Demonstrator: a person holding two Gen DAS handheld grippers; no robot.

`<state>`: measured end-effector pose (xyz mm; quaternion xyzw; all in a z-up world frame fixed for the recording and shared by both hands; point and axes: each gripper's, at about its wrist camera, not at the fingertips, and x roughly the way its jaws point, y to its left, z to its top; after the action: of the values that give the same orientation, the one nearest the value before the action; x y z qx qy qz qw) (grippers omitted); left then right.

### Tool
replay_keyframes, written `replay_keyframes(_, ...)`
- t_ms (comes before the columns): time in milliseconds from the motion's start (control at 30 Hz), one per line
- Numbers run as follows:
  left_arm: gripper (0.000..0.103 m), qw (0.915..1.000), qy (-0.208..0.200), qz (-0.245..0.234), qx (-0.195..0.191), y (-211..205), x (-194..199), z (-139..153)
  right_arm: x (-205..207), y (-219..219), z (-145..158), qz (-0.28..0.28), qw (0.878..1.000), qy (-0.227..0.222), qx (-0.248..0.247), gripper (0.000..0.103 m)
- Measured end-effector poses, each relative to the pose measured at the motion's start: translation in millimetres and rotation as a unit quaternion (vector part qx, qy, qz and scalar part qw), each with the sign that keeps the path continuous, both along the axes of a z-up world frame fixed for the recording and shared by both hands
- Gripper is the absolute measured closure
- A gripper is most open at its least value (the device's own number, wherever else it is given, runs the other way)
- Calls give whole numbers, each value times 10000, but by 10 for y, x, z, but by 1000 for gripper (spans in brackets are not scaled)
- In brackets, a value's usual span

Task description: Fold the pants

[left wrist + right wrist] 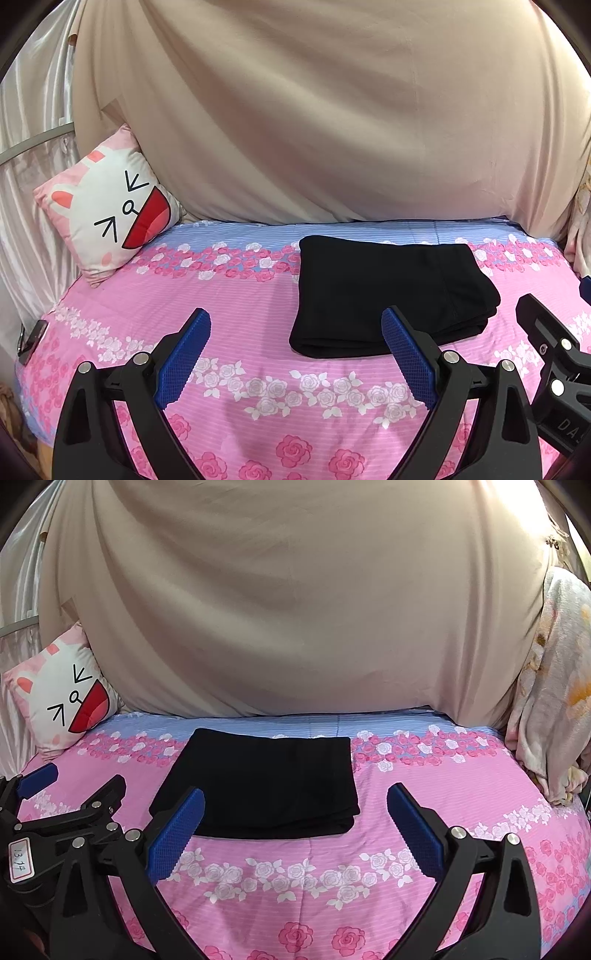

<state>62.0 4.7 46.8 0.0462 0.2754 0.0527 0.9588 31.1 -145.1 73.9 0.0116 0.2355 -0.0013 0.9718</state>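
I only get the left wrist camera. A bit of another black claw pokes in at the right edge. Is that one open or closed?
Observer: Open. In the right wrist view the right claw has its blue fingers spread wide and holds nothing.
Operator: What's over at the right end of the bed?
Observer: A pale floral blanket is heaped there, apart from the folded black pants.
Operator: Is there anything on my own claw that I can't see?
Observer: Yes. The left claw has a white label on its body, handwritten 13.14.
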Motion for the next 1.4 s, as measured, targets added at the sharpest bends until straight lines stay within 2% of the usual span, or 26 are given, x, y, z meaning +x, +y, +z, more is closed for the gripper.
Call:
replay_keyframes(333, 11, 9999, 69, -36, -131, 47, 23, 4, 15, 4, -29, -21, 10000, 44, -20, 6)
replay_keyframes(800, 11, 10000, 46, -52, 34, -15, 54, 0, 27, -35, -47, -26, 10000, 63, -20, 6)
replay_keyframes(1267, 11, 9998, 110, -125, -77, -1, 73, 9, 46, -77, -69, -21, 10000, 59, -29, 6)
replay_keyframes(1400, 11, 9999, 117, -108, 29, -26, 80, 11, 37, -82, -63, -26, 10000, 46, -54, 6)
